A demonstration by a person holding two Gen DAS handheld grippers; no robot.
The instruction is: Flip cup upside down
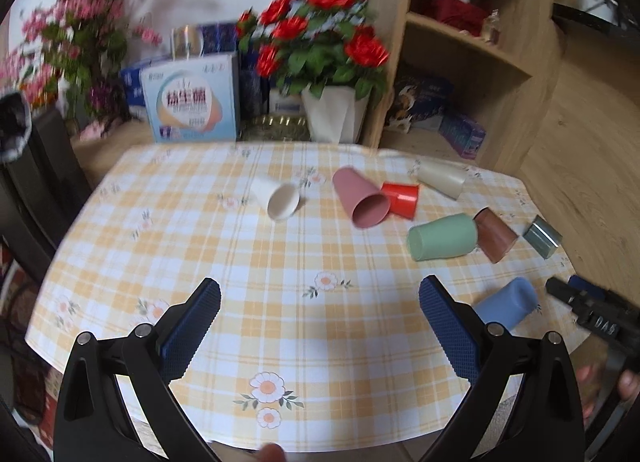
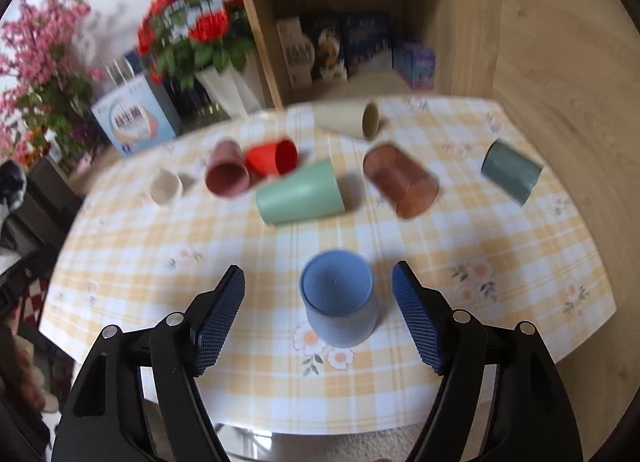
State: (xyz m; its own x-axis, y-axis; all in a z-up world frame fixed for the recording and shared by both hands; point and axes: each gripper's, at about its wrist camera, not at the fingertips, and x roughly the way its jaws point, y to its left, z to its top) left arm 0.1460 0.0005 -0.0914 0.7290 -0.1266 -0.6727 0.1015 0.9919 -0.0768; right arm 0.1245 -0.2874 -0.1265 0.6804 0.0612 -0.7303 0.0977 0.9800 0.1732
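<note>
A blue cup (image 2: 338,298) stands upside down on the checked tablecloth (image 2: 360,229), between and just beyond the fingertips of my open right gripper (image 2: 318,280), which does not touch it. The blue cup also shows in the left wrist view (image 1: 506,304), beside the right gripper's tip (image 1: 576,294). My left gripper (image 1: 320,294) is open and empty above the near part of the table. Several other cups lie on their sides: white (image 1: 278,197), pink (image 1: 362,197), red (image 1: 400,199), cream (image 1: 442,179), green (image 1: 442,238), brown (image 1: 494,236), grey-green (image 1: 542,236).
Behind the table stand a red flower pot (image 1: 332,61), boxes (image 1: 190,97) and pink blossoms (image 1: 80,21). A wooden shelf (image 1: 480,41) rises at the back right. The table's front edge (image 1: 320,450) is near the left gripper.
</note>
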